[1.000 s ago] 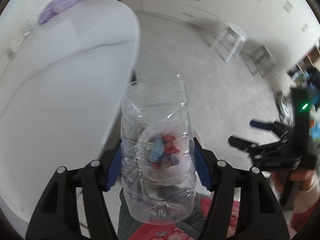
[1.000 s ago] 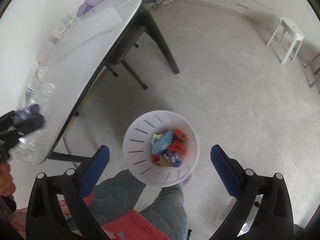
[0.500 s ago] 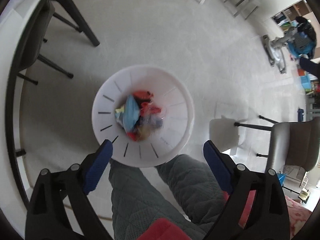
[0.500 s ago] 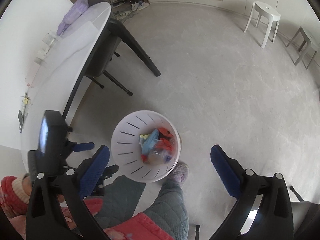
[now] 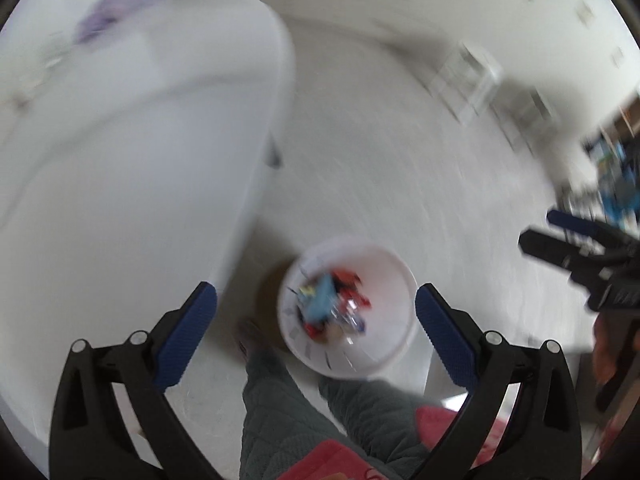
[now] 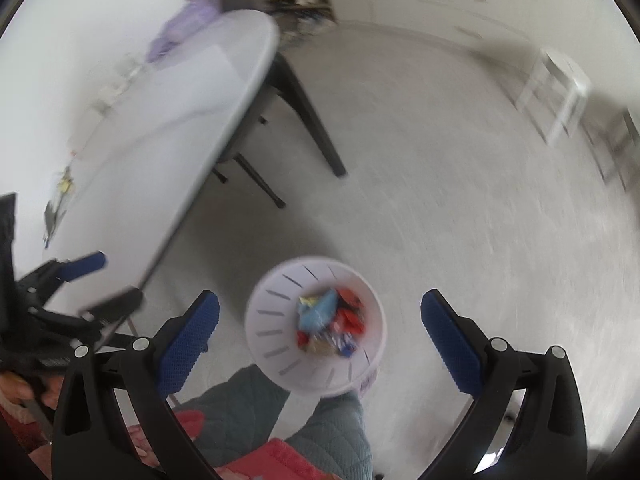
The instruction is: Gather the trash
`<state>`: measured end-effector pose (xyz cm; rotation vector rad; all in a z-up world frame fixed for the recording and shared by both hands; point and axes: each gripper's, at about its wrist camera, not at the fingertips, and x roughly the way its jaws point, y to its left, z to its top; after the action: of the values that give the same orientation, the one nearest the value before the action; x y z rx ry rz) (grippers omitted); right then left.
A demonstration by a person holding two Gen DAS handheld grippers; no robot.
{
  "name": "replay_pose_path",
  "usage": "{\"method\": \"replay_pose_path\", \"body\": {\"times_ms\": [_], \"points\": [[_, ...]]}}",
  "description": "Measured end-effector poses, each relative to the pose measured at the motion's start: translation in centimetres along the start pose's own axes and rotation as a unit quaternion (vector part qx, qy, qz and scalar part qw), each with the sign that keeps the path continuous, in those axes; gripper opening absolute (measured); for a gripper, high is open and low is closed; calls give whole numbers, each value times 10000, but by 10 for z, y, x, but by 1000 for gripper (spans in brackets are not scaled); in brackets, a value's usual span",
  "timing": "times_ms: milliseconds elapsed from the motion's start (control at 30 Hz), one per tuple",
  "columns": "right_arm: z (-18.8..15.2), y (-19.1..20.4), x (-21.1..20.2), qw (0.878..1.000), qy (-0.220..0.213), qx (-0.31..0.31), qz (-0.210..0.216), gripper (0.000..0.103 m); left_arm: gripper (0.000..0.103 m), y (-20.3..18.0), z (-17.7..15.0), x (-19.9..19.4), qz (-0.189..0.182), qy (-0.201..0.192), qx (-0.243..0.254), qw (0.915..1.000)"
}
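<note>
A white slotted bin [image 5: 394, 276] [image 6: 272, 300] stands on the floor by the person's feet, holding a heap of blue, red and shiny wrappers [image 5: 328, 308] [image 6: 328, 320]. My left gripper [image 5: 316, 292] hangs above it, its jaws opening wide with nothing between them. The same gripper [image 6: 116, 280] shows at the left of the right wrist view, over the table edge. My right gripper [image 6: 319, 295] is also above the bin, open and empty, and appears at the right edge of the left wrist view [image 5: 538, 228]. Both views are blurred. I cannot make out the clear bottle.
A white rounded table [image 5: 120, 160] [image 6: 160, 120] fills the left, with a purple bundle [image 5: 108, 24] [image 6: 184, 28] at its far end. Dark table legs [image 6: 312, 120] stand beyond the bin. White stool [image 5: 476, 76] [image 6: 556, 80] far right. The person's grey-green quilted legs [image 5: 288, 400] [image 6: 248, 404] are at the bottom.
A second ago my left gripper was shut on a clear plastic bottle; now the bottle is gone from it and the jaws stand wide. Both views have shifted over the bin.
</note>
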<state>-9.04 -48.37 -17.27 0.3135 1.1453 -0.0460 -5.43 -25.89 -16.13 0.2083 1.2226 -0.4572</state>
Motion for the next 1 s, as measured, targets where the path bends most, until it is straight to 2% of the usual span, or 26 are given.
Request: {"method": "replay_pose_path", "body": {"times_ms": [100,167,267,367,567,733,867,1000], "points": [[28,40,-3,9986,-192,-486,128,100,95,38,7,-33,270,-327,-580,9974],[45,68,-4,9961,-351,-781,220,100,95,65,7,-54,518,-545,-927,9928],[62,104,-3,9924,-437,-1082,377,100,95,95,2,-74,834,-739,-1305,9852],[73,139,1,9884,-452,-1355,507,100,95,119,-5,-83,994,-792,-1572,9794],[83,191,11,9829,-326,-1700,624,100,95,142,-10,-92,1255,-919,-1626,9744],[94,218,1,9824,-493,-1703,597,100,95,159,3,-124,1339,-1287,-1718,9675],[111,239,-20,9811,-831,-1674,509,100,95,181,18,-158,1555,-1729,-1788,9560],[128,261,-55,9738,-1310,-1740,661,100,95,196,29,-191,1720,-2061,-1752,9472]]}}
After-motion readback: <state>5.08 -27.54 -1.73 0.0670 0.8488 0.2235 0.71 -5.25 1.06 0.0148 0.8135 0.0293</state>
